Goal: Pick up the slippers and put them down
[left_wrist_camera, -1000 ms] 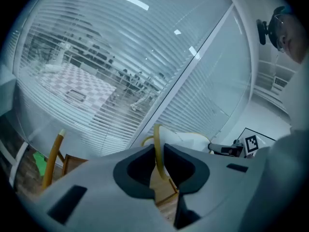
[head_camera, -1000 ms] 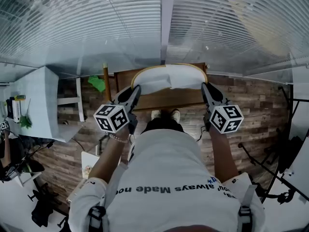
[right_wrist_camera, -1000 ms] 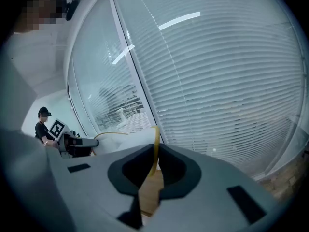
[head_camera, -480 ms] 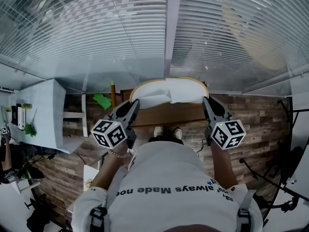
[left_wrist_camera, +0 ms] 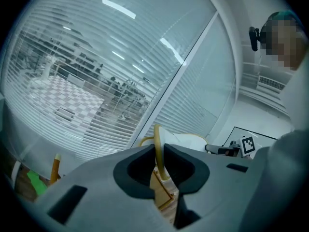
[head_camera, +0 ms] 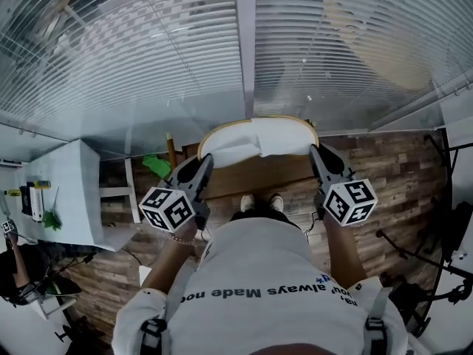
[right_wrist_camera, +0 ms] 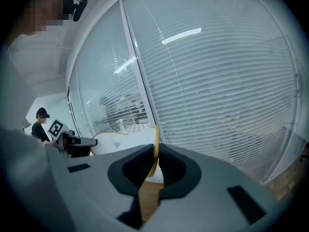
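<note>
Both hand-held grippers had risen since the earlier frame, carrying the tray (head_camera: pixel 259 135) up and away from the brown wooden desk (head_camera: pixel 255 174) beneath it, which now looked farther below.

The left hand-held gripper (head_camera: pixel 205 157) was clamped on the tray's tan rim at its left end. The right hand-held gripper (head_camera: pixel 314 150) was clamped on the same rim at the right end. In each gripper view the thin rim stood pinched between the jaws. The tray hung level between them, in front of the person and above the desk, clear of it.

As for the task, no slippers could be made out in any view, neither on the tray's white surface nor on the floor. What was being carried was the tray. Judged that way, a lift looked complete and the setting-down was still to come.

By count there were two hand-held grippers, one tray, one brown desk, one white desk (head_camera: pixel 66 191) off to the left, and two pale shoes (head_camera: pixel 247 202) on the person's feet.
</note>
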The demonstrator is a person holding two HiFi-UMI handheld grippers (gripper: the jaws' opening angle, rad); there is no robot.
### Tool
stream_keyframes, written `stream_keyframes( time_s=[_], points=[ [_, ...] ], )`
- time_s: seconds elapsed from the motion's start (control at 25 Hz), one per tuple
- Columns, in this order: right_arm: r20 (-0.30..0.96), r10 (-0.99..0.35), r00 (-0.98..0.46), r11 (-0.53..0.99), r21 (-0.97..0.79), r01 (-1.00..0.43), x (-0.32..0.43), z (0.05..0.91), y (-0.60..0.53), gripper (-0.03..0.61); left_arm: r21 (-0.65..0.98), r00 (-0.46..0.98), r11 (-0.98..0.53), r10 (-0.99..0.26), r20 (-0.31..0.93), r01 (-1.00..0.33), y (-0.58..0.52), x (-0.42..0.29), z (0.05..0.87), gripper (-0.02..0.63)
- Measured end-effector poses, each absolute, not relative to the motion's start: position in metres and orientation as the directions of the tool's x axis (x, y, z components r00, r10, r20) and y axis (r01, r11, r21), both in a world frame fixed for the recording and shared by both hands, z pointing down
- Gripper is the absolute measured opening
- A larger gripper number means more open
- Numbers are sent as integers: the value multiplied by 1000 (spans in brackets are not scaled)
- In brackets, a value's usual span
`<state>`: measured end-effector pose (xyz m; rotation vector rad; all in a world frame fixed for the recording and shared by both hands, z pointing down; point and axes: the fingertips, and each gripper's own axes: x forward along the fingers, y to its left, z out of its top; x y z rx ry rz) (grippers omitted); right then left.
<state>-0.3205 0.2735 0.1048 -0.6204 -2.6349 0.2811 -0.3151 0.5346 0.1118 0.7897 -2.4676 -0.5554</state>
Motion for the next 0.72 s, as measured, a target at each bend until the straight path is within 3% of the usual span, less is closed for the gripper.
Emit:
stream_keyframes(
  time_s=[0.32, 0.72],
  points=[
    [357, 357, -863, 921, -289, 261, -305, 112, 244, 37, 513, -629, 691, -705, 326, -509, 504, -332, 116, 58],
    [349, 124, -929, 961, -276, 24, -249, 113, 156, 38, 522, -417, 524, -852, 317, -673, 398, -342, 120, 57]
  ],
)
